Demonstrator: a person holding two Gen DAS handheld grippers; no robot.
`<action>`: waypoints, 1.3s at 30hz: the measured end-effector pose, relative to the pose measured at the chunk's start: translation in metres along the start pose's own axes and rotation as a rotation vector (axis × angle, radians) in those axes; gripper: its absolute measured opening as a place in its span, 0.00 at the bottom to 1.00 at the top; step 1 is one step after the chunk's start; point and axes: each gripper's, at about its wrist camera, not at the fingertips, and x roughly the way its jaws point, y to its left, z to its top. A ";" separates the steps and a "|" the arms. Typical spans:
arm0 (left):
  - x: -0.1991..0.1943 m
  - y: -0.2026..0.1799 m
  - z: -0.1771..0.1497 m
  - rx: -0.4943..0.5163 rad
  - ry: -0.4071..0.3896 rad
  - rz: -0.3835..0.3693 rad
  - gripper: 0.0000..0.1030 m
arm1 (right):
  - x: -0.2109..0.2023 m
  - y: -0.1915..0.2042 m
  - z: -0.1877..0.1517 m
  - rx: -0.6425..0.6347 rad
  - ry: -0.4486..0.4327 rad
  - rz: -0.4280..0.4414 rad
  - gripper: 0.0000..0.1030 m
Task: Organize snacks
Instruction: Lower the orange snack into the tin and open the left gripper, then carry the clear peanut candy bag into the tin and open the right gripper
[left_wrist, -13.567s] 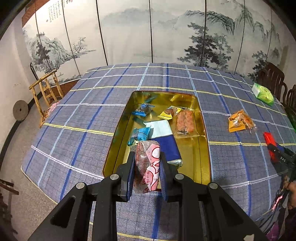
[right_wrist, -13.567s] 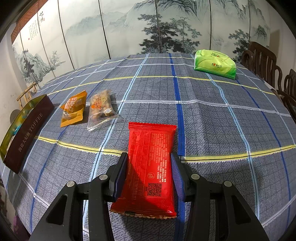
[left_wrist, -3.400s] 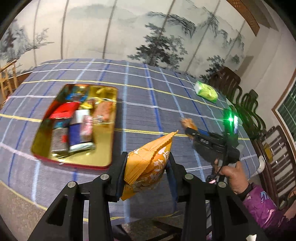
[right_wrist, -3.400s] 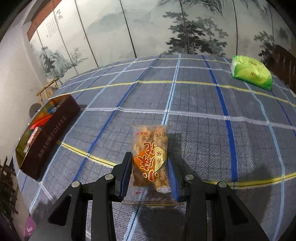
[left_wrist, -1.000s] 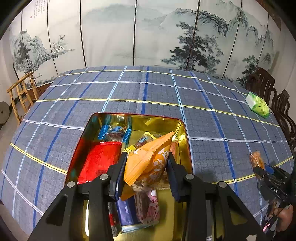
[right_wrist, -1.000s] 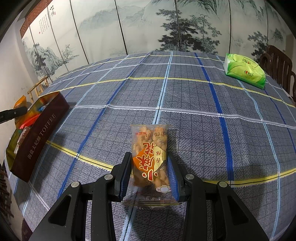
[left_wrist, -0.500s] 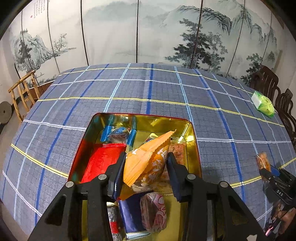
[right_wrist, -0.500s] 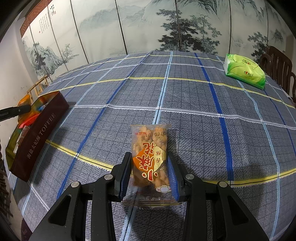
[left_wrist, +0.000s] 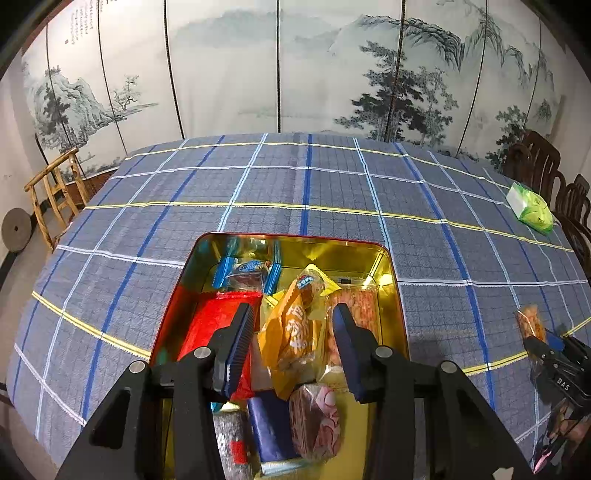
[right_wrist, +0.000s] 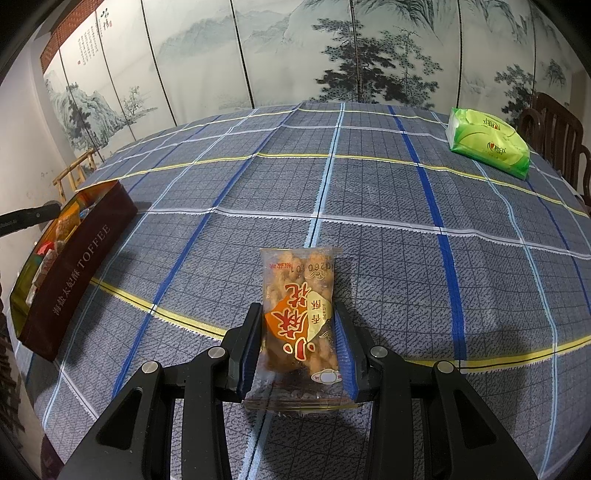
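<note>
Left gripper (left_wrist: 291, 345) jaws opening, orange packet (left_wrist: 291, 332) loose between them over the tin (left_wrist: 388, 258) — lift straight clear. Right gripper (right_wrist: 299, 347) clamped on twist-snack packet (right_wrist: 299, 321) — carry across next.

the left wrist view looks from just behind its own two fingers, tilted steeply down and forward, close over the open gold tin (left_wrist: 384, 258) on the plaid tablecloth (left_wrist: 332, 177), with the painted screen (left_wrist: 229, 66) filling the far background. the right wrist view sits the same way behind its fingers, low and near the cloth, facing the same screen from further along the table. both views share the tablecloth, the screen, the green packet (left_wrist: 530, 208) near the far right edge, and the tin, which the right view sees from outside at its left edge (right_wrist: 79, 262). the left view catches the right gripper (left_wrist: 546, 343) at its lower right.
</note>
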 end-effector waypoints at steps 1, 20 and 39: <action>-0.003 0.000 -0.002 -0.002 -0.002 0.002 0.42 | 0.000 -0.001 0.000 0.001 0.000 0.001 0.37; -0.083 0.008 -0.066 -0.064 -0.045 0.023 0.57 | -0.023 0.013 -0.002 0.039 -0.007 0.105 0.37; -0.110 0.031 -0.096 -0.073 -0.067 0.115 0.72 | -0.034 0.155 0.059 -0.020 -0.009 0.467 0.37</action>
